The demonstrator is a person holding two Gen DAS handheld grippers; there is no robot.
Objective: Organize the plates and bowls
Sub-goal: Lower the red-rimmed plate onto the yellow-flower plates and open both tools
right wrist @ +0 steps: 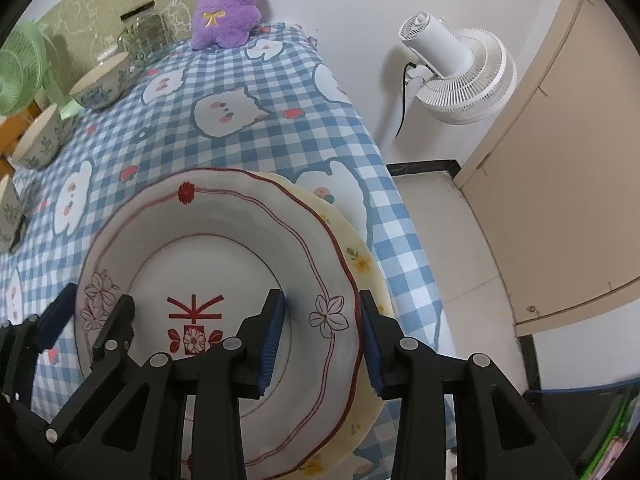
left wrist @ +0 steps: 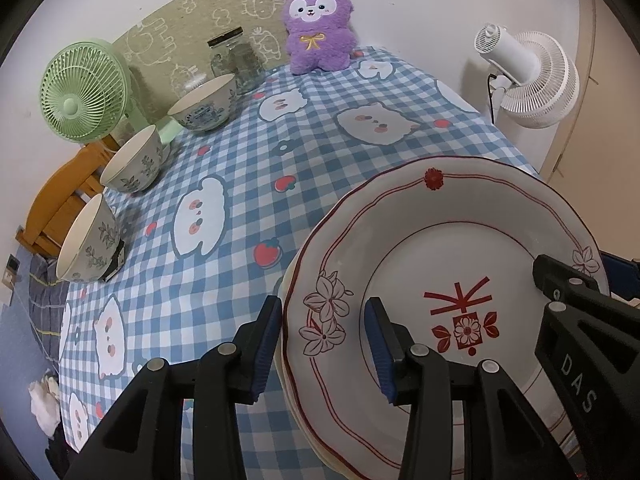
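I could not see the near edge of the white plate (right wrist: pixel 224 248); my fingers covered it, and the yellow plate (right wrist: pixel 362 264) beneath showed only a crescent. The left gripper (left wrist: pixel 325 344) straddled the white plate's left rim, the right gripper (right wrist: pixel 322 336) its right rim, both part open, pads apparently clear of the rim. The stack sat at the tabletop's (left wrist: pixel 248 168) near corner.

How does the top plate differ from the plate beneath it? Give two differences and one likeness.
The top plate is white with red lines and a red centre motif; the lower plate is cream with small yellow flowers. The top plate shows fully; the lower plate shows only its rim. Both lie stacked on the checked tablecloth.
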